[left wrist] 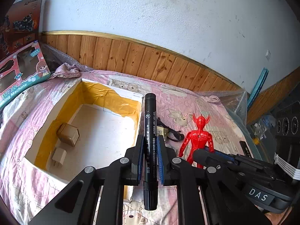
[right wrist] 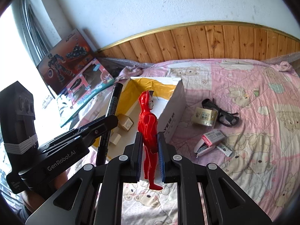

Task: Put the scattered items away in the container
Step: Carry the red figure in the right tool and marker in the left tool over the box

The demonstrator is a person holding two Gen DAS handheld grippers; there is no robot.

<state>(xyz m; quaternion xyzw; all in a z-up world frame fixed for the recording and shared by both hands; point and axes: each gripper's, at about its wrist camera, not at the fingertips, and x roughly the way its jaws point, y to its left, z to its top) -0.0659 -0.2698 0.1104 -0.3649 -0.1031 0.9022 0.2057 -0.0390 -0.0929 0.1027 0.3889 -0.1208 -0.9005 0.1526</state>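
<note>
From the left wrist, the left claw (left wrist: 150, 156) pinches a black cylindrical marker pen (left wrist: 150, 150) between its blue pads, held above the right wall of the open white cardboard box with yellow tape lining (left wrist: 56, 101). Inside the box lie a small brown carton (left wrist: 67, 134) and a little white cube-shaped plug (left wrist: 59, 156). Right of the box, black-framed glasses (left wrist: 173, 133) rest on the pink bear-print quilt (left wrist: 215, 112) of a bed; the red plastic horned figure (left wrist: 198, 136) shows beyond them, with the other tool crossing its legs.

From the right wrist, the right claw (right wrist: 149, 156) is clamped on that red figure at the waist, upright, near the box's front corner. A yellow tissue packet (right wrist: 204, 117) touches the glasses, and a pink-and-white stapler (right wrist: 206, 146) lies nearby. Two toy cartons (right wrist: 75, 75) lean against the white wall (right wrist: 150, 5) above wood panelling (right wrist: 206, 41)
</note>
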